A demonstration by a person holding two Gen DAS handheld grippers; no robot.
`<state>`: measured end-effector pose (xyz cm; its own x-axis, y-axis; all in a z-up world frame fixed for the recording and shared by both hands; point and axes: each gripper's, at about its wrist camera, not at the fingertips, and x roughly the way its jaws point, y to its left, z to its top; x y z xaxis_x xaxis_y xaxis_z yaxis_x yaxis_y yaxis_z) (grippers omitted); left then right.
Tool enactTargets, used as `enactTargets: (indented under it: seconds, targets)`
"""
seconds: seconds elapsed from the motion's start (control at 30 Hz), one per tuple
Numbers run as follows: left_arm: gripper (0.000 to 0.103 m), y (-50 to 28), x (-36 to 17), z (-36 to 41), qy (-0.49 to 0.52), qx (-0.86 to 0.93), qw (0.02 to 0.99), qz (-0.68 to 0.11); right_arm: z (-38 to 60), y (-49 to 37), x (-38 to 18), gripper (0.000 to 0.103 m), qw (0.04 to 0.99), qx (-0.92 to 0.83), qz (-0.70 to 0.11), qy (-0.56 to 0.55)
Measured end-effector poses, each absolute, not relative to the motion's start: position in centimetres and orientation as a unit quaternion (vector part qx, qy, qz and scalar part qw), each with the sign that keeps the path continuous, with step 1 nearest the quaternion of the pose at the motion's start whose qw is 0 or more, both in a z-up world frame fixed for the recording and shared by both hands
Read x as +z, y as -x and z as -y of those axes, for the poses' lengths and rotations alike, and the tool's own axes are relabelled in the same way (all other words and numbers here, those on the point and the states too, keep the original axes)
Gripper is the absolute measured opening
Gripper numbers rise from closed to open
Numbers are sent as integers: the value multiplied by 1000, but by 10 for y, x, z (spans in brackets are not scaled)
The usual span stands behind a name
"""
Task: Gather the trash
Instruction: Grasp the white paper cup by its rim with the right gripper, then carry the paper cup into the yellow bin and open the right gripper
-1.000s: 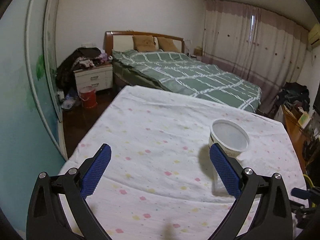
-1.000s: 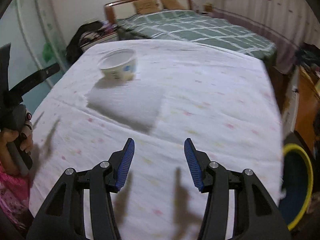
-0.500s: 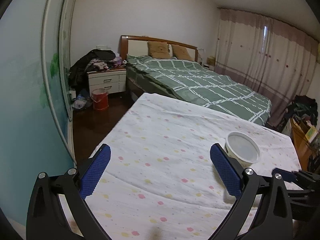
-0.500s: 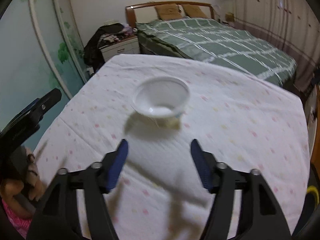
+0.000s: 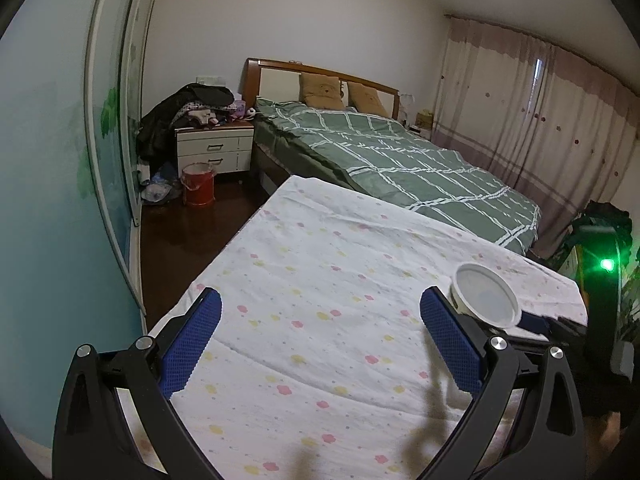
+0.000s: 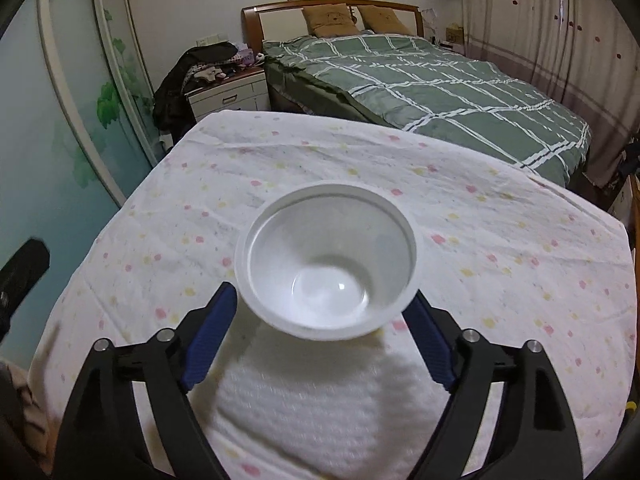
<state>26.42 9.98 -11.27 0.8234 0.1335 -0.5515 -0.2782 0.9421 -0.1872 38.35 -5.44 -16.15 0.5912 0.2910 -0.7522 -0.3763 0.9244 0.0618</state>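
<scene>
Support: table (image 6: 520, 240) draped in white cloth (image 5: 320, 280) with pink/yellow flower print, creased. On it: white plastic bowl (image 6: 328, 256), upright, sitting on a white textured sheet (image 6: 320, 400) (paper towel or cloth, can't tell).

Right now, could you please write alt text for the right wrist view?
An empty white bowl sits between the open blue fingers of the right gripper, on a white napkin over a flowered tablecloth. Behind are a green checked bed and a nightstand.
</scene>
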Motion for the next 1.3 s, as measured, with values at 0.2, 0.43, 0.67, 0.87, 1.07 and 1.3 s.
enactTargets:
  seconds: [0.2, 0.43, 0.67, 0.87, 1.07, 1.3]
  targets:
    - [98, -266, -115, -96, 125, 106, 945, -282, 53, -394, -166, 75, 894, 170, -411, 53]
    - [98, -268, -117, -94, 124, 103, 944, -287, 77, -377, -155, 75, 895, 178, -408, 30]
    - [98, -270, -118, -87, 114, 93, 945, -292, 142, -327, -132, 75, 904, 162, -395, 0]
    - [98, -271, -120, -76, 101, 72, 947, -296, 237, -267, -124, 75, 916, 101, -386, -48]
    - [98, -276, -125, -58, 103, -6, 943, -316, 340, -211, -127, 75, 925, -33, -372, -78]
    - [98, -277, -131, -16, 79, -135, 926, -343, 436, -178, -149, 75, 903, -166, -381, -105]
